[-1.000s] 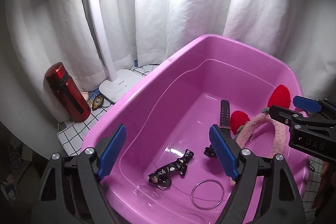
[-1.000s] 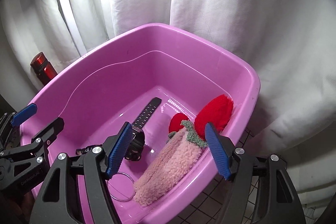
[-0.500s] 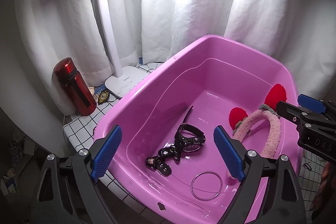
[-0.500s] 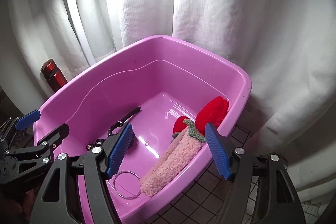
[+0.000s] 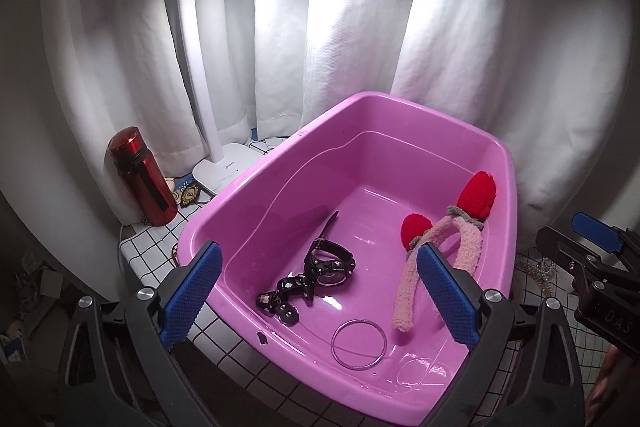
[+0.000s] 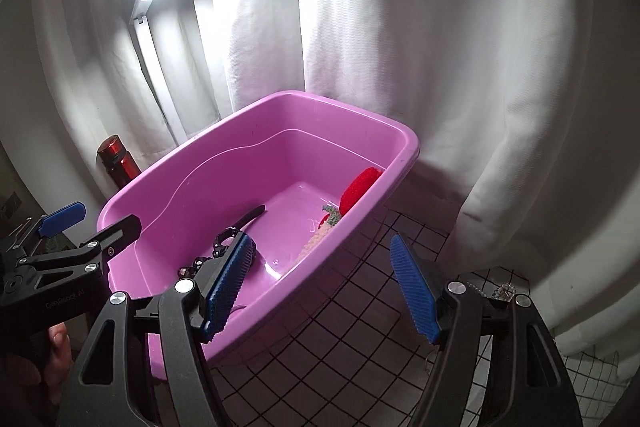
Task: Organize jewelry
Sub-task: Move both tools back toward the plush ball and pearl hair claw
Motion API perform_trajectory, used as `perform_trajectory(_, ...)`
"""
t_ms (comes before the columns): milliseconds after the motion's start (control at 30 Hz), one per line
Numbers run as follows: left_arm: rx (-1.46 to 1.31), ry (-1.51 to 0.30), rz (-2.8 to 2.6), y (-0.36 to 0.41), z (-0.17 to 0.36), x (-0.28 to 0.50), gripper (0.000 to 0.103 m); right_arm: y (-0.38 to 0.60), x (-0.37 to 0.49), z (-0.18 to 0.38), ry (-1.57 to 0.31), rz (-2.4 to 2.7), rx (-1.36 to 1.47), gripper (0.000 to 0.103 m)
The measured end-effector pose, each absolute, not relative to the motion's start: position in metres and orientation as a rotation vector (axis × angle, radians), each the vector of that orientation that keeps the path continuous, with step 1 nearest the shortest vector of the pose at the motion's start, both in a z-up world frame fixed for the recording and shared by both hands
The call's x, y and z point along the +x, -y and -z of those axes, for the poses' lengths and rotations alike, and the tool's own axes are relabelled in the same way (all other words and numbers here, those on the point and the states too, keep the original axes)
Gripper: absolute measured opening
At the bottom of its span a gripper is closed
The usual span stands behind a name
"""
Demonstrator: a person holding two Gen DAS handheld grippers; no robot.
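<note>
A pink plastic tub (image 5: 404, 105) stands on the checked tabletop; it also shows in the right wrist view (image 6: 256, 115). Inside lie a black watch (image 5: 330, 261), a black bracelet (image 5: 282, 297), a thin metal bangle (image 5: 359, 339) and a fluffy pink headband with red ears (image 5: 460, 239). My left gripper (image 5: 320, 291) is open and empty above the tub's near rim. My right gripper (image 6: 320, 287) is open and empty, above the tub's right side and the tabletop. A silver chain (image 5: 536, 267) lies on the table right of the tub.
A red bottle (image 5: 142, 177) and a white desk lamp (image 5: 208, 75) stand left of the tub. White curtains (image 6: 440, 27) close off the back. Small trinkets (image 5: 188, 193) lie by the lamp base. The checked tablecloth (image 6: 360, 299) extends right of the tub.
Both grippers have pulled back and up from the tub. The black watch has shifted from lying stretched out to curled up beside the bracelet. The right gripper has swung right, over the tabletop.
</note>
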State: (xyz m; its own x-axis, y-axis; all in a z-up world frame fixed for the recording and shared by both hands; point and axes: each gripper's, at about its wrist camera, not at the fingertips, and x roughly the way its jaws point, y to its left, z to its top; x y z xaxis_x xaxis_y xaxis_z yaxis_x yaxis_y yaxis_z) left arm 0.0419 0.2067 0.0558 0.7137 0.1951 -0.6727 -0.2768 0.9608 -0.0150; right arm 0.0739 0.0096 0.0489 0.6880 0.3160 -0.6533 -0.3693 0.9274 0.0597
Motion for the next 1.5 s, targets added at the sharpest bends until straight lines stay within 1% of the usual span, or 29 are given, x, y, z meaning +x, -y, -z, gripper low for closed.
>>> perform_trajectory(233, -0.122, -0.722, -0.187, -0.171, -0.061, 0.031, 0.097, 0.048, 0.037, -0.039, -0.725, -0.308, -0.013, 0.069)
perform_trajectory(667, -0.049, -0.738, -0.029, -0.076, -0.054, 0.015, 0.097, 0.169, -0.033, -0.002, -0.792, -0.122, 0.091, 0.069)
perform_trajectory(900, -0.015, -0.781, 0.063, -0.028, -0.031, 0.009, 0.097, 0.221, -0.052, 0.016, -0.821, -0.046, 0.157, 0.069)
perform_trajectory(1100, -0.018, -0.854, 0.077, -0.006, 0.001, 0.013, 0.097, 0.244, -0.054, 0.031, -0.846, -0.036, 0.183, 0.069)
perform_trajectory(1500, -0.018, -0.929, 0.029, 0.013, 0.060, 0.051, 0.097, 0.260, -0.011, 0.085, -0.932, -0.060, 0.209, 0.069)
